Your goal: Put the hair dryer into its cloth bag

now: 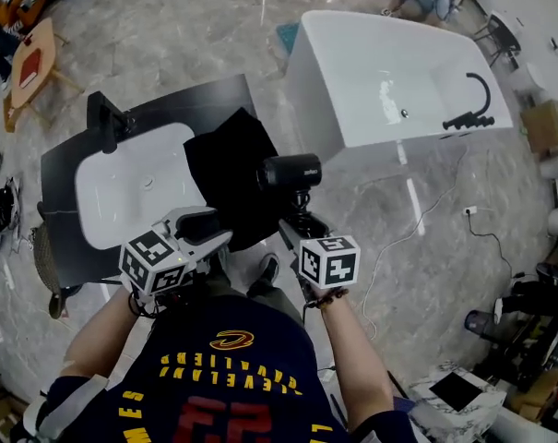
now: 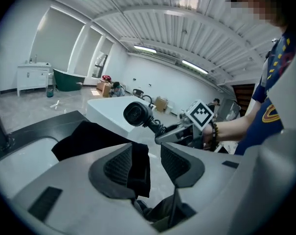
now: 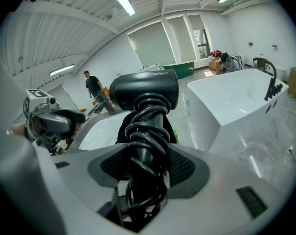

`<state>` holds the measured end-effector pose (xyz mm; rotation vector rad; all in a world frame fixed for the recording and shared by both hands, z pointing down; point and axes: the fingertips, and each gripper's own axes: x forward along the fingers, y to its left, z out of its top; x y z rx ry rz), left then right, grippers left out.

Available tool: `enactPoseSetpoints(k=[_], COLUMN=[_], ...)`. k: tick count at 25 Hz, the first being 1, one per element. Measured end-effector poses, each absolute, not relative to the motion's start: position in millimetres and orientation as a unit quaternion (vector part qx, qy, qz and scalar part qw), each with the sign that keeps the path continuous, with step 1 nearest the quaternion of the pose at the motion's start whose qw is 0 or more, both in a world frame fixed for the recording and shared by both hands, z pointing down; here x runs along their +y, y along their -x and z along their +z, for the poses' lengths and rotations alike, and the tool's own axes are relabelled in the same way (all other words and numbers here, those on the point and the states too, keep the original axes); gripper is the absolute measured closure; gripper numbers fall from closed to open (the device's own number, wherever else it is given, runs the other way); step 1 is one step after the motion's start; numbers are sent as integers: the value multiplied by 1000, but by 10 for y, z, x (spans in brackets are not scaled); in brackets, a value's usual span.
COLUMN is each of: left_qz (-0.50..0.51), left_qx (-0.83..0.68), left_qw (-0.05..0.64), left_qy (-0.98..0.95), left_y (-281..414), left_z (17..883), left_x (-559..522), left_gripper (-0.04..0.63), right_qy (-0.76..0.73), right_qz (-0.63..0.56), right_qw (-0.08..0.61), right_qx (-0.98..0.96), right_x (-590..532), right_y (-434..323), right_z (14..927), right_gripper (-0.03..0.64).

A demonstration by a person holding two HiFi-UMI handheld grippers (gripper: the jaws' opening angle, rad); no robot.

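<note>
The right gripper (image 3: 147,166) is clamped on the handle of the hair dryer (image 3: 144,89), with the coiled cord (image 3: 146,131) wound round that handle and caught between the jaws too. The dryer is held upright in the air, nozzle end pointing left, just right of the cloth bag (image 1: 225,175).

The bag is draped over the right end of the dark counter (image 1: 65,166), beside the sink (image 1: 131,192), with its near edge lifted toward the left gripper (image 2: 155,163). That gripper's jaws stand apart. A fold of black cloth hangs against the left jaw, and a clear gap shows between it and the right jaw.

The likely trouble starts there. With the cloth only hooked over one jaw, a push from the dryer could drag the fold off, and the bag would slump back onto the counter or slide to the floor.

I cannot see an open mouth in the bag, so the dryer's wide head may simply bunch the fabric rather than go in.

The cord matters as well. Gripping over its loops gives a soft, rounded hold, so the handle could twist in the jaws, and a loose loop could snag on the bag's edge.
</note>
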<state>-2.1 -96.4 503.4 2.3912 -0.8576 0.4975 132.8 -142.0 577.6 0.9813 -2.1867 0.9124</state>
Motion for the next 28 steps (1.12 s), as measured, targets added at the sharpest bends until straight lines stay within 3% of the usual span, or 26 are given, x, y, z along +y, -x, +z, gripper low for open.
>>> enactPoseSetpoints(k=[12,15,28], left_qz=[404,454,526], left_qx=[-190,-170,-105], left_qw=[209,193,160], left_qy=[-870,-853,-828], left_y=[-659,-673,-826], left_z=[6289,6541,6812], left_x=[-994,-1033,-856], left_gripper=[426,576,565], right_qy=[-428,-439,-435], right_qz=[403,420,435], right_qw=[275,270,275], right_qx=[-761,-747,-739], right_x=[-407,-187,138], right_y=[-2117,-2188,-2134], right_z=[6088,6152,6324], right_gripper=[383,383,383])
